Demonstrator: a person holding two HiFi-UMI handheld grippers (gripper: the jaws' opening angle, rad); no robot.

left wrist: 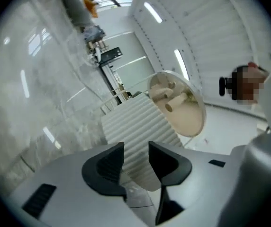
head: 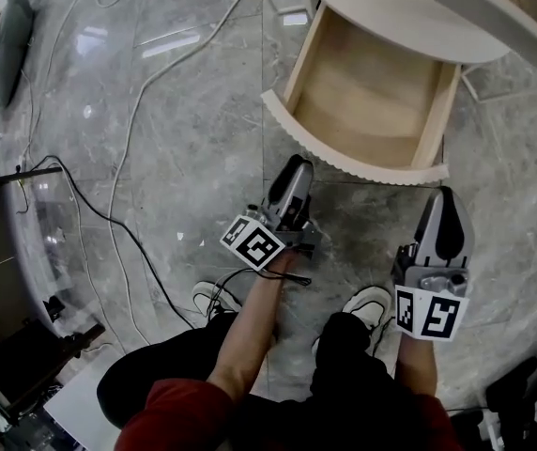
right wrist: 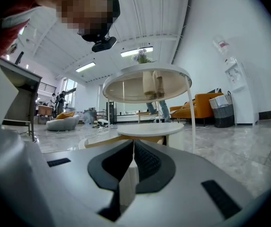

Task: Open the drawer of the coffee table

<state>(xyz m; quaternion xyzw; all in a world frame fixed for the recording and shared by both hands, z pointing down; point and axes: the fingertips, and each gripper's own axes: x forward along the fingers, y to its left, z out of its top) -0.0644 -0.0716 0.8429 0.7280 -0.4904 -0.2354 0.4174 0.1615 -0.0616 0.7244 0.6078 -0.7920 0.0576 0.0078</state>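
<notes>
Red sleeve [head: 170,416] sits closest to me. Farther off, the pale wooden drawer [head: 344,155] with its ribbed white front is pulled out from under the round cream coffee table [head: 391,7], empty. My left gripper [head: 297,164] hangs near that front, jaws half apart, holding nothing. My right gripper [head: 445,197] is squeezed closed, empty. I fear one bump could push the drawer back in.

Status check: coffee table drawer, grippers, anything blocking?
Left gripper open, facing the ribbed front. Right gripper shut, holding nothing. Drawer well out from under the tabletop. Floor cables off to the side, not blocking.
</notes>
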